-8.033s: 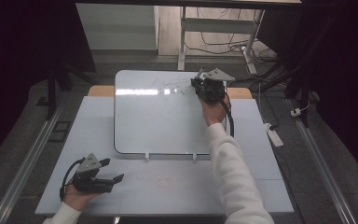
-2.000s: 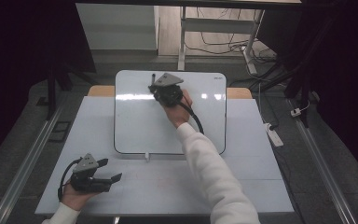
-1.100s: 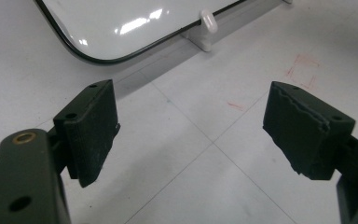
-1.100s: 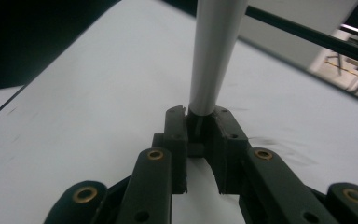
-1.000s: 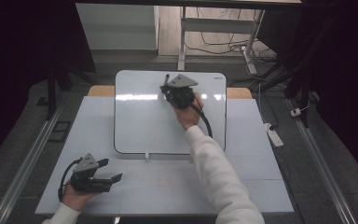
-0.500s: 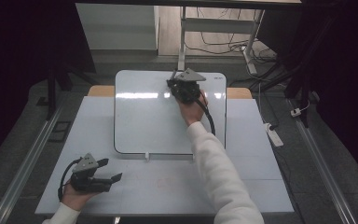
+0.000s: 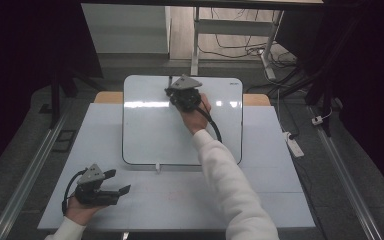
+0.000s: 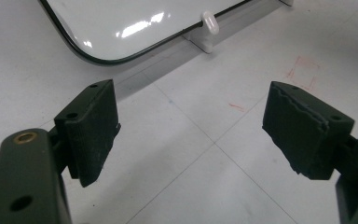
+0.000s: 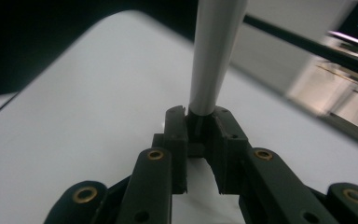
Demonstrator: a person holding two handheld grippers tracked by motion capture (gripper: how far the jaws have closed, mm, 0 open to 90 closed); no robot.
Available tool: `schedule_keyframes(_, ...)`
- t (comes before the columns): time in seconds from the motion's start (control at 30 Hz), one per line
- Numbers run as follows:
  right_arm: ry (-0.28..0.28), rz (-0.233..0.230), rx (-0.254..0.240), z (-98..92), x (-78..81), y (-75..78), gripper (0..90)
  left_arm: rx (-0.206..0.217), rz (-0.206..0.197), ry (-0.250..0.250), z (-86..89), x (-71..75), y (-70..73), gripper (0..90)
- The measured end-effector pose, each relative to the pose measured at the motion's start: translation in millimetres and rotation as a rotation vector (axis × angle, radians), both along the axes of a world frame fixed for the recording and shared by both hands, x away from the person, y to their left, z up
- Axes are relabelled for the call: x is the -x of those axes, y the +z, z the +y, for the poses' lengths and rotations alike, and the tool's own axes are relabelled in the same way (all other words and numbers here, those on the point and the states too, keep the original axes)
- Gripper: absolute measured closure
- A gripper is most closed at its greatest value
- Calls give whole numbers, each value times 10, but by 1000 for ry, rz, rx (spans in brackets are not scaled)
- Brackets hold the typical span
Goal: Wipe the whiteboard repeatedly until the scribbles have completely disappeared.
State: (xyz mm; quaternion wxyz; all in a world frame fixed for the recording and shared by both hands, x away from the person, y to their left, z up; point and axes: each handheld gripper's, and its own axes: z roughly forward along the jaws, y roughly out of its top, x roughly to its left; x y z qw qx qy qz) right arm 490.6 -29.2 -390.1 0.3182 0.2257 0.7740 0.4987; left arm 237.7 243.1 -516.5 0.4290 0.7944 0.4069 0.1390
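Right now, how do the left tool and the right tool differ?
The left tool is open and holds nothing; the right tool is shut on a grey rod. The left tool rests low on the table, the right tool is over the whiteboard. Both have black jaws.

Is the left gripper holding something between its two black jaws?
No, the left gripper has its jaws wide apart, with bare white table between them.

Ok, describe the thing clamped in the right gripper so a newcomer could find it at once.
Start at the whiteboard lying flat mid-table. Near its far edge the right gripper is shut on a slim grey marker, probably a board pen. It is the one thin rod standing up off the board.
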Motion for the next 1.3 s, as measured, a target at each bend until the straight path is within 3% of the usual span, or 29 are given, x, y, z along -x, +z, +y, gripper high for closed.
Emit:
schedule_keyframes(0.07,-41,29,-88,-118,-50,31,771,-1,-6,-2,1,9,11,194)
schedule_keyframes(0.1,-25,44,-79,-97,-18,6,770,2,-6,-4,1,6,12,194)
schedule_keyframes(0.17,58,29,15,53,139,-121,771,0,-1,-2,0,-10,4,194)
schedule_keyframes(0.2,82,8,60,108,207,-183,771,-1,1,-3,0,-13,2,194)
schedule_keyframes(0.23,78,-4,74,105,237,-206,771,-2,1,-1,-3,-11,0,194)
schedule_keyframes(0.27,56,3,47,41,218,-191,771,-2,1,-2,-5,-4,1,194)
schedule_keyframes(0.33,-58,-1,-24,-185,136,-108,771,-6,-5,-1,-4,15,9,194)
schedule_keyframes(0.4,-126,5,-76,-383,94,-57,771,-2,-7,0,-7,15,15,194)
schedule_keyframes(0.43,-119,13,-90,-404,109,-68,771,-1,-6,2,-10,6,15,194)
schedule_keyframes(0.53,-14,13,-11,-211,246,-208,771,-4,1,-1,-27,-17,6,194)
schedule_keyframes(0.6,5,5,8,-187,271,-235,771,-9,0,-2,-31,-9,4,194)
schedule_keyframes(0.7,-100,7,-77,-417,160,-146,771,-2,-5,5,-17,14,12,195)
schedule_keyframes(0.77,-119,11,-104,-459,138,-127,771,1,-6,8,-10,8,14,195)
schedule_keyframes(0.83,-55,15,-74,-304,194,-184,771,1,-1,4,-12,-7,11,195)
schedule_keyframes(0.87,-9,10,-35,-171,244,-235,771,-1,-1,4,-15,-9,9,195)
schedule_keyframes(0.93,20,-2,-7,-53,281,-274,771,-3,0,3,-17,-3,8,195)
schedule_keyframes(0.97,15,-6,1,-56,260,-260,771,-2,-3,4,-14,4,9,195)
schedule_keyframes(1.07,-93,-18,-73,-268,126,-133,771,5,-6,7,8,19,17,196)
schedule_keyframes(1.13,-118,-9,-98,-348,83,-87,771,5,-6,8,14,13,15,196)
schedule_keyframes(1.2,-73,4,-70,-279,135,-120,771,6,-3,5,12,0,9,196)
schedule_keyframes(1.27,4,-12,17,-138,216,-191,771,2,0,4,1,-6,3,196)
schedule_keyframes(1.3,9,-29,41,-128,214,-192,771,0,-1,3,-1,-1,4,196)
